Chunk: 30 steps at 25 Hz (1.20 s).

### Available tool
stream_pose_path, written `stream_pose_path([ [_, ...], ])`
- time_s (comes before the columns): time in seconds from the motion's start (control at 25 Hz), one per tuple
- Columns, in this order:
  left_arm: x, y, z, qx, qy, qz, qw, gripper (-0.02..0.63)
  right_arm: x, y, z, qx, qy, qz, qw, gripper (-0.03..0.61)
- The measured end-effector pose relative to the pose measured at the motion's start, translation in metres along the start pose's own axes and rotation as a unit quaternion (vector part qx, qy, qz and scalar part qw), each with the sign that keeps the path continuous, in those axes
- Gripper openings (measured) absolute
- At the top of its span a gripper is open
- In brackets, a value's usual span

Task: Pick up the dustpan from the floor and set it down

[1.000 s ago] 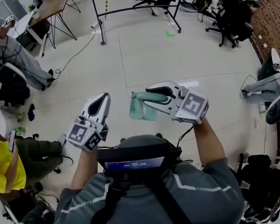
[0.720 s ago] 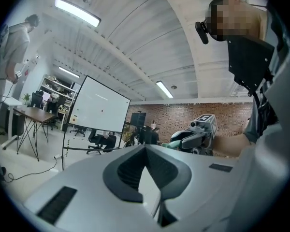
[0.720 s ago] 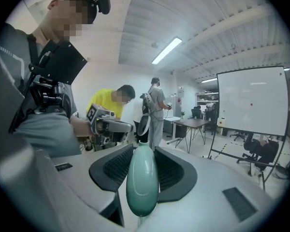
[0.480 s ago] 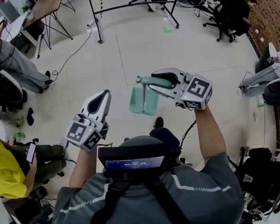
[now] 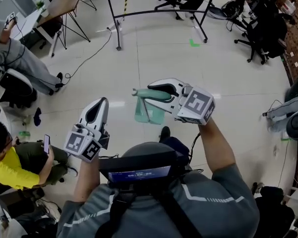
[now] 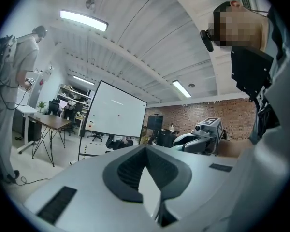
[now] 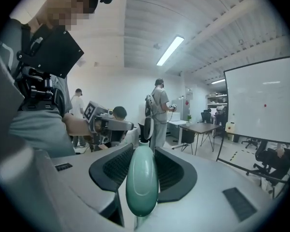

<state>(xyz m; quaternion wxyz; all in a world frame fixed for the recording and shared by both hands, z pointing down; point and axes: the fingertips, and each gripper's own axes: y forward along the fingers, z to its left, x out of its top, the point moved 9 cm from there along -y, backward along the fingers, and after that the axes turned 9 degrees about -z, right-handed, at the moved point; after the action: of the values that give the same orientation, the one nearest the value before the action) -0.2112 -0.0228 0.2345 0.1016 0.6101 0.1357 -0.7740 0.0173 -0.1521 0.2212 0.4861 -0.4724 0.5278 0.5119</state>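
The pale green dustpan (image 5: 150,114) hangs above the white floor, held level by its long green handle (image 7: 141,182). My right gripper (image 5: 154,90) is shut on that handle, whose rounded end sticks out toward the camera between the black pads (image 7: 171,170). The pan itself is hidden in the right gripper view. My left gripper (image 5: 100,104) is held out to the left of the dustpan, apart from it, its jaws shut with nothing between them (image 6: 145,151). From the left gripper view, the right gripper (image 6: 203,137) shows off to the right.
A whiteboard on a black wheeled frame (image 5: 159,11) stands ahead, with a green tape mark (image 5: 194,43) on the floor nearby. Desks (image 5: 64,1) and seated people (image 5: 20,162) line the left. Office chairs (image 5: 258,19) crowd the upper right. A cable (image 5: 89,51) trails across the floor.
Both grippers have travelled across the room with the person, the dustpan staying in the right gripper. The floor beneath has shifted, and the whiteboard frame now sits more toward the centre.
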Motion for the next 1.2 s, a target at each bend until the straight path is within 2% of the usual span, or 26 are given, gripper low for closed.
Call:
stream_pose_path([
  [0.2,0.005,0.080,0.009,0.042,0.017,-0.008,0.9989,0.023,0.003,-0.007,-0.093,0.037,-0.014,0.006,0.999,0.160],
  [0.32,0.007,0.113,0.026,0.054,0.023,-0.009,0.9983,0.023,0.000,-0.003,-0.136,0.036,-0.020,0.012,0.999,0.160],
  [0.52,0.006,0.145,0.077,0.035,0.016,-0.016,0.9991,0.023,-0.005,0.020,-0.186,0.015,-0.036,0.023,0.999,0.160],
  [0.8,0.010,0.181,0.123,-0.006,0.007,-0.008,0.9999,0.023,-0.011,0.034,-0.229,-0.019,-0.032,0.034,0.999,0.160],
  [1.2,-0.005,0.231,0.158,-0.026,-0.005,0.009,0.9996,0.023,-0.023,0.046,-0.277,-0.025,-0.011,0.020,0.999,0.160],
])
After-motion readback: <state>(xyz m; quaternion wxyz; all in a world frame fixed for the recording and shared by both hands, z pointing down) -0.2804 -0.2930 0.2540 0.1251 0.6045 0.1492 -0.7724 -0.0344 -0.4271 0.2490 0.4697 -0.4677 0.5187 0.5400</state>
